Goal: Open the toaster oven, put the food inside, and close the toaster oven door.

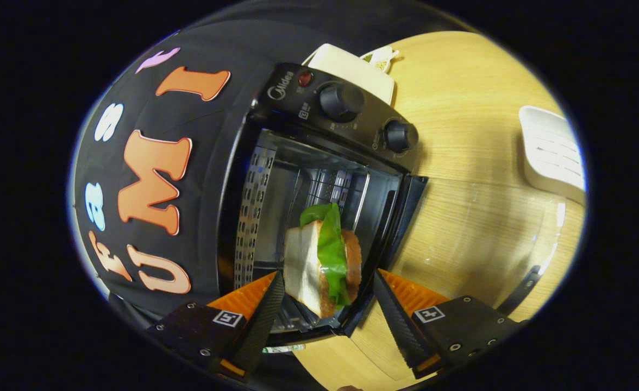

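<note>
While the toaster oven (319,179) is standing with its door (477,233) swung fully open, the sandwich (322,266) is sitting inside the cavity, on the rack near the front lip, just ahead of the tongs (327,304) and in line with the gap between them. The tongs are spreading wide, and neither finger is touching the food; there is clear space on both sides of the bread. The sandwich is lying with its slices stacked across the line from one finger to the other, green leaf (330,244) showing in the middle, and its long side is running away from the tongs toward the back of the oven.

Judging by this, the food step is looking done and the closing is what is remaining. The relation that matters now is the door: its glass panel is stretching out over the wooden bench (461,87) to one side of the tongs, with its handle (520,288) at the far edge, beyond one finger. The tongs would be needing to back out of the opening and reach that edge to swing it shut.
</note>
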Demonstrator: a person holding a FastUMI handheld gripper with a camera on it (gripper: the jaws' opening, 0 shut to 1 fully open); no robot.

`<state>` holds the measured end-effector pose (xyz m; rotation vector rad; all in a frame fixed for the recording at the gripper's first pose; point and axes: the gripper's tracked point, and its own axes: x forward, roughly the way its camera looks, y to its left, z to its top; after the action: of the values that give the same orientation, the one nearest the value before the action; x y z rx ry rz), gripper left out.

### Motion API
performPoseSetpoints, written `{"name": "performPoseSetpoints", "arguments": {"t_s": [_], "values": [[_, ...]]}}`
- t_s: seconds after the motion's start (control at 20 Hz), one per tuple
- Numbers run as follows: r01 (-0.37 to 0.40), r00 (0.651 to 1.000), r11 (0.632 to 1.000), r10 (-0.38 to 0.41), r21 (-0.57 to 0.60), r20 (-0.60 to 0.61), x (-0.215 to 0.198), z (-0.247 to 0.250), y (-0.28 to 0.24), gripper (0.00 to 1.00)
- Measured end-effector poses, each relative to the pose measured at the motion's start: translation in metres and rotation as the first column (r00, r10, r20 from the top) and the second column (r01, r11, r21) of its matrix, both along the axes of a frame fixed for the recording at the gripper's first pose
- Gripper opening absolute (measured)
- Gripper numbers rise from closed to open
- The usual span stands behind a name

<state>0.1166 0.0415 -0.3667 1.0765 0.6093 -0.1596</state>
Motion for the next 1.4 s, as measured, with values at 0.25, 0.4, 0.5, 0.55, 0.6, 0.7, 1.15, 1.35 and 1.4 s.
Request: {"name": "performPoseSetpoints", "arguments": {"t_s": [0.25, 0.4, 0.5, 0.55, 0.6, 0.7, 1.15, 1.35, 1.4], "values": [[-0.169, 0.985, 0.979, 0.173, -0.114, 0.025, -0.059, 0.028, -0.007, 0.98], [-0.262, 0.963, 0.928, 0.268, -0.266, -0.013, -0.099, 0.026, -0.027, 0.98], [-0.312, 0.947, 0.869, 0.318, -0.383, -0.049, -0.121, 0.019, -0.041, 0.98], [-0.334, 0.938, 0.827, 0.34, -0.451, -0.071, -0.128, 0.02, -0.05, 0.98], [-0.356, 0.928, 0.774, 0.359, -0.523, -0.099, -0.135, 0.015, -0.058, 0.98], [-0.404, 0.904, 0.666, 0.396, -0.627, -0.161, -0.147, 0.007, -0.068, 0.98], [-0.626, 0.749, 0.305, 0.491, -0.717, -0.444, -0.172, -0.059, -0.068, 0.99], [-0.664, 0.723, 0.266, 0.464, -0.698, -0.511, -0.166, -0.078, -0.072, 1.0], [-0.667, 0.721, 0.256, 0.457, -0.699, -0.521, -0.163, -0.081, -0.073, 1.0]]}}
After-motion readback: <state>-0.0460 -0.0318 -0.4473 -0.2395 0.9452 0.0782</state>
